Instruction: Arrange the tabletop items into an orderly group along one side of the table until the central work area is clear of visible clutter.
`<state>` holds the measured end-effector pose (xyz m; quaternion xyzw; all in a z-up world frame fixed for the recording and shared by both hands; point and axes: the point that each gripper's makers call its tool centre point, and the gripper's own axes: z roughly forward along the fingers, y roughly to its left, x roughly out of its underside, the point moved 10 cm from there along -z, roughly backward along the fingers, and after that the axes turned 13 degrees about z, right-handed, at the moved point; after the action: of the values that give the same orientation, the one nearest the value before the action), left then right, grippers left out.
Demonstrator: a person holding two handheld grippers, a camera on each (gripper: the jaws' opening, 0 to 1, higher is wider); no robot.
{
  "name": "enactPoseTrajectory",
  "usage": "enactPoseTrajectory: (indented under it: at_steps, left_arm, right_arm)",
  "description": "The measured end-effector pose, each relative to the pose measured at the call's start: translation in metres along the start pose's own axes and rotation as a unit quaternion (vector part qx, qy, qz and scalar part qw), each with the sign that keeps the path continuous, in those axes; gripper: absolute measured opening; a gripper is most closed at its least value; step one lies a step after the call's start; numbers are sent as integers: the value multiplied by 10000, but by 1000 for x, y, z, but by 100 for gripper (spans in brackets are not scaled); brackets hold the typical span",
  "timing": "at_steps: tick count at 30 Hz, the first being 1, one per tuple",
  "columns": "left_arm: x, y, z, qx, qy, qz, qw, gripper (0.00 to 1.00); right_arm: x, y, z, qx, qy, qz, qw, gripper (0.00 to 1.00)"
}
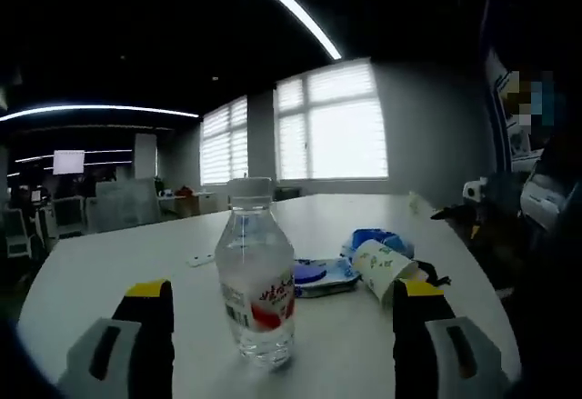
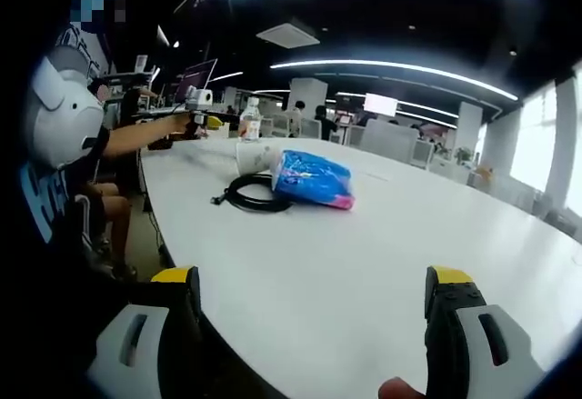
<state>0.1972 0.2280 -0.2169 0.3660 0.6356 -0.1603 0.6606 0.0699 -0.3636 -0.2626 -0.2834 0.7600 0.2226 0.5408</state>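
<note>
Two yellow-tipped jaws of the left claw (image 1: pixel 282 322) stand wide apart with nothing clamped between them; a clear water bottle (image 1: pixel 256 276) with a white cap and red label stands upright on the white desk (image 1: pixel 118 272) in the gap between them, touching neither. Just beyond the bottle, to its right in the left gripper view, lie a blue packet (image 1: pixel 324 276), a tipped-over paper cup (image 1: pixel 384 268) and a blue bag (image 1: pixel 373 238), close together, with a bit of black cable (image 1: pixel 435 276) beside the cup. A small flat white object (image 1: pixel 201 259) lies on the desk to the bottle's left.

The right claw (image 2: pixel 314 313) is likewise spread open and empty, hovering over a bare stretch of desk near its edge. Farther along in the right gripper view, the blue bag (image 2: pixel 314 179) with pink trim lies next to a coiled black cable (image 2: pixel 250 193), with the white cup (image 2: pixel 256 157) behind them and the bottle (image 2: pixel 249 120) beyond. The left claw (image 2: pixel 202 110) appears there too, held by a person's outstretched arm (image 2: pixel 145 132).
</note>
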Motion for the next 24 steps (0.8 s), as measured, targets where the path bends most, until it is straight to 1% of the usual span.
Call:
enactPoseTrajectory:
  at_steps: [1,2,3,4,5,8,9,10,11,12,13,14,18,20,21,22,23,24]
  left_arm:
    - [-1,-1,-2,-52,5,19,10000,100]
    - [-3,-3,-5,-138,119,51,9998,100]
    - [-5,-6,-9,-135,96,85,9998,100]
    - [-6,-9,-11,-148,44,114,9998,100]
    - [-7,-10,-13,-160,43,116,9998,100]
    - [-13,-22,-26,-228,39,158,9996,100]
    - [-14,-25,-29,-259,-18,192,9995,100]
    - [-16,-28,-31,-501,-57,182,9986,100]
    - [-16,-28,-32,-608,-49,188,9980,100]
    - [-17,-31,-36,-677,103,285,9972,100]
    - [-19,-35,-40,-691,89,301,9971,100]
    - [-20,-37,-43,-793,9,256,9965,100]
    - [-23,-48,-55,-814,-82,133,9966,100]
    - [-23,-55,-59,-912,-50,319,9953,100]
    - [-23,-58,-62,-964,67,437,9944,100]
    - [-24,-63,-63,-985,105,466,9940,100]
    - [-25,-67,-65,-989,57,410,9942,100]
    - [-26,-70,-68,-1021,81,285,9943,100]
  right_arm:
    - [0,0,0,6,-3,1,10000,100]
    - [-1,-1,1,42,5,-17,10000,100]
    - [-2,-2,1,85,-7,-45,10000,100]
    - [-5,-5,0,242,-157,-73,9996,100]
    - [-5,-6,0,264,-191,-63,9994,100]
    - [-7,-8,-2,267,-186,-31,9995,100]
    - [-7,-8,-2,324,-174,-80,9993,100]
    - [-7,-8,-2,324,-166,-82,9993,100]
    - [-7,-8,-1,312,-164,-52,9994,100]
    - [-7,-8,-1,302,-169,-30,9994,100]
    - [-8,-9,0,289,-172,-31,9994,100]
    - [-8,-9,1,277,-163,-33,9995,100]
    - [-7,-10,4,209,-97,-34,9997,100]
    - [-7,-10,6,138,-84,-67,9998,100]
    - [-8,-10,7,139,-83,-63,9998,100]
    - [-8,-10,8,131,-89,-83,9998,100]
    - [-9,-10,9,123,-92,-90,9998,100]
    - [-9,-10,10,120,-104,-88,9998,100]
